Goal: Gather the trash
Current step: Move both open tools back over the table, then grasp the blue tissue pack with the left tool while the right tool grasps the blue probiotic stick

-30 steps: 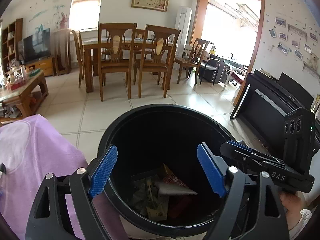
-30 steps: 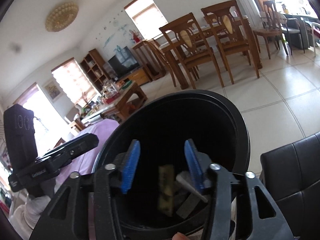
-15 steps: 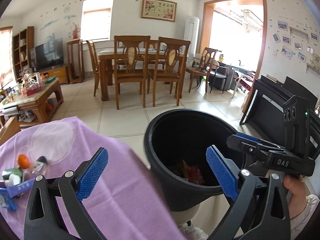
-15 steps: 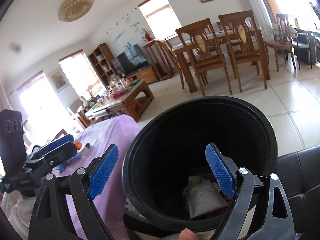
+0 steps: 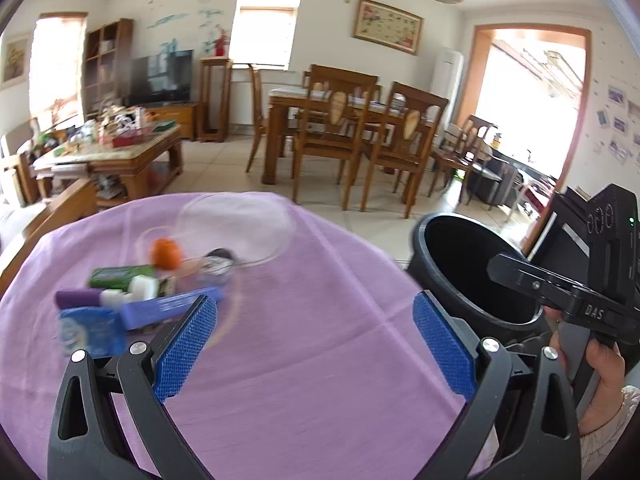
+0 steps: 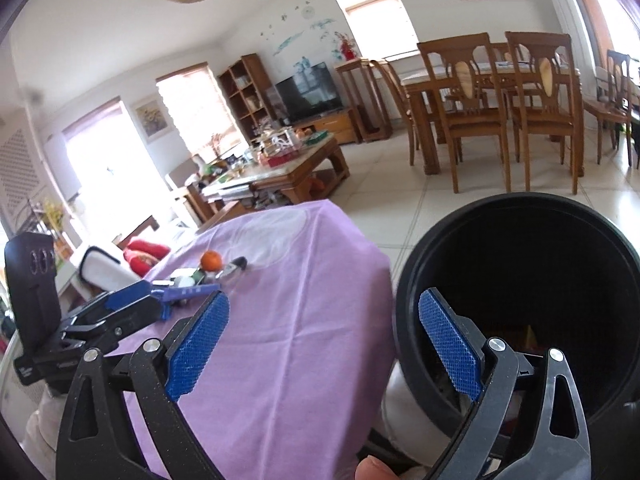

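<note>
**Both claws open and empty; trash clustered on bench, bin at right**

Left claw (image 5: pixel 314 344): jaws spread wide, nothing between the blue pads. It hangs over the near part of the bench (image 5: pixel 320 380), which is covered by a purple cloth. Its left pad sits just beside the near edge of the trash cluster.

Right claw (image 6: pixel 322 344): jaws also spread wide, nothing held. Its left pad is over the purple cloth, its right pad over the near rim of the black bin (image 6: pixel 520 300). A thumb tip shows at the bottom edge of the right wrist view.

Trash cluster (image 5: pixel 132 300): grouped on the left part of the bench, blurred in the left wrist view. It includes an orange round item (image 5: pixel 165 253), a green packet (image 5: pixel 120 275), a white block (image 5: pixel 142 288), a purple flat strip (image 5: pixel 168 308) and a blue wrapper (image 5: pixel 90 330). The items lie touching or just beside one another. In the right wrist view the same cluster lies at the far left of the cloth, near the left claw's body.

Black bin: stands at the right of the bench, just beside its edge, upright with the mouth open. The interior is dark; some contents show low inside but cannot be identified.

Behind: wooden dining table with chairs (image 5: pixel 352 128) and a cluttered coffee table (image 5: pixel 108 152).
</note>
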Demonstrator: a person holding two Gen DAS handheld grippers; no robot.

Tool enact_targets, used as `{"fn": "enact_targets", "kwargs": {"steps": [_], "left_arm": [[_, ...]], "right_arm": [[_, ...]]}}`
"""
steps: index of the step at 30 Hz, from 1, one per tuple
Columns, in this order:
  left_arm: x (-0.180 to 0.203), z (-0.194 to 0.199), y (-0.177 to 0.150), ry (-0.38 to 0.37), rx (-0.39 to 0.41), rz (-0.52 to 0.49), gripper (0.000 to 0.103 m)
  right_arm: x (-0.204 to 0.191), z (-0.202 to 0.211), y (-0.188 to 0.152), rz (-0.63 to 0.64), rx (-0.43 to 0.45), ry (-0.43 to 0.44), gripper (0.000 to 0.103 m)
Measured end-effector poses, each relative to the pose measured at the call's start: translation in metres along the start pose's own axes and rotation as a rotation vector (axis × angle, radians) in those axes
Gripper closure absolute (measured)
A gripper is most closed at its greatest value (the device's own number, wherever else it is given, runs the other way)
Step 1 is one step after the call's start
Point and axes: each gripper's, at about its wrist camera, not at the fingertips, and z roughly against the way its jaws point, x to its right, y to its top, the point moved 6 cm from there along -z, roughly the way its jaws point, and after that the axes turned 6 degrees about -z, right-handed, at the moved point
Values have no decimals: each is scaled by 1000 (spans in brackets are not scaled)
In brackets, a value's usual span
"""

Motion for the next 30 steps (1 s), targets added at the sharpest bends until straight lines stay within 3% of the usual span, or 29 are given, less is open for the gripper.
{"fn": "enact_targets", "kwargs": {"steps": [7,11,14,20,27,30], "left_arm": [[-100,13,-29,134,-34,167,5],[-140,7,-49,189,-109,236,5],[-153,-1,-59,195,-153,262,5],[-157,-13,-66,219,-205,209,5],[-165,-30,-70,238,-267,201,5],[-166,-30,-70,221,-264,205,5]], "right_arm": [[-61,-53,-12,104,-74,46,9],[-94,-80,-24,224,-101,44,9],[-119,-103,-31,327,-121,39,9],[-159,-144,-47,531,-186,33,14],[-184,-186,-62,700,-254,26,40],[-190,-196,-67,745,-251,32,42]]}}
